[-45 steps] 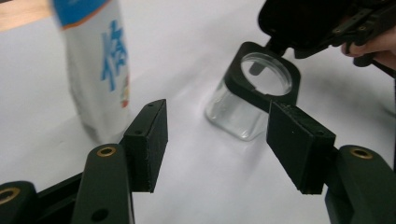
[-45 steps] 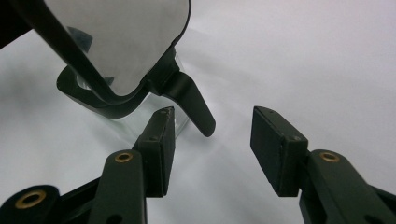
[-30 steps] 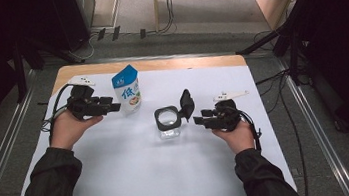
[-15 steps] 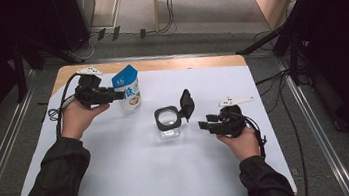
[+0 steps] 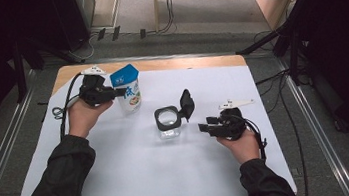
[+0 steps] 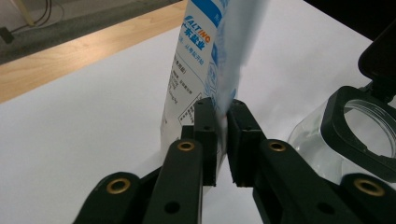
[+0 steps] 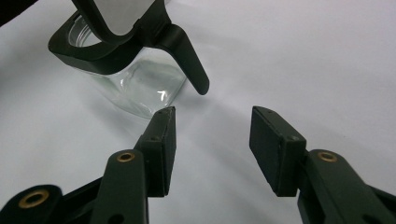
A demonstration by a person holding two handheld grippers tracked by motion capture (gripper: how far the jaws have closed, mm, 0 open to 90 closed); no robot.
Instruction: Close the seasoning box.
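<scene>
The pouch [image 5: 128,87] is standing on the sheet [image 5: 121,175] at the table's [image 5: 193,62] far left. The jar [image 5: 168,123] is sitting near the centre, right of the pouch, its lid [image 5: 186,103] standing open on the right.

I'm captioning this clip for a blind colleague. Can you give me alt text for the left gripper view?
The left tool, its two black jaws just closed, pinches the side edge of an upright blue-and-white salt pouch standing on a white table cover. At right is a clear glass jar with a black rim and its hinged lid open.
</scene>
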